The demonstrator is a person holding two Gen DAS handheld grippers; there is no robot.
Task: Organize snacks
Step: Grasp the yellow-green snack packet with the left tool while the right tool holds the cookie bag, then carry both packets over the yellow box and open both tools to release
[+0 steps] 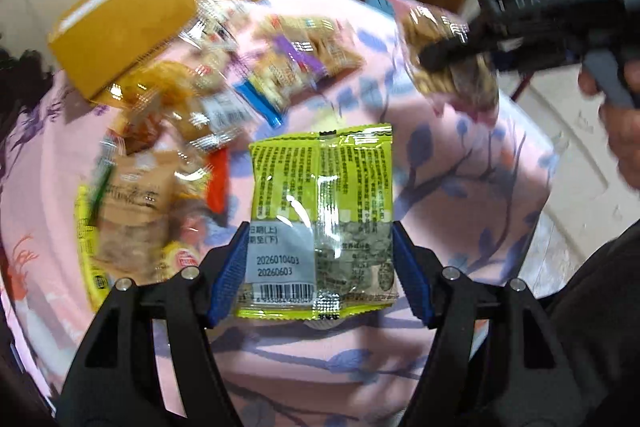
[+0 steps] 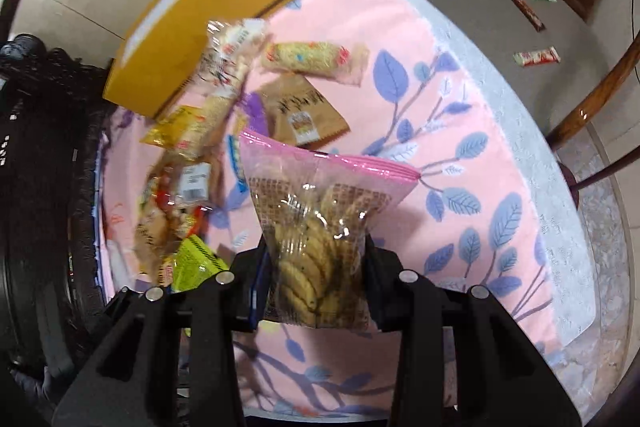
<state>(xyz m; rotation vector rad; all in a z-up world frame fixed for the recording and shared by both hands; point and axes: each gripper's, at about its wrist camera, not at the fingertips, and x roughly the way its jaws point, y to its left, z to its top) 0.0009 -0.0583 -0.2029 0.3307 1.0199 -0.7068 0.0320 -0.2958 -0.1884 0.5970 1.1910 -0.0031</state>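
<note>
Snack pile (image 1: 168,131) beside cardboard box (image 1: 160,11); chair (image 2: 592,115) nearby.

My left gripper (image 1: 320,267) has matte black, angular finger arms with open cut-outs, four round silver screws along their tops, and blue cross-hatched pads (image 1: 228,275); my right gripper (image 2: 316,267) is the same black build with silver screws; my right hand (image 1: 624,131) shows bare skin around a grey handle.
</note>
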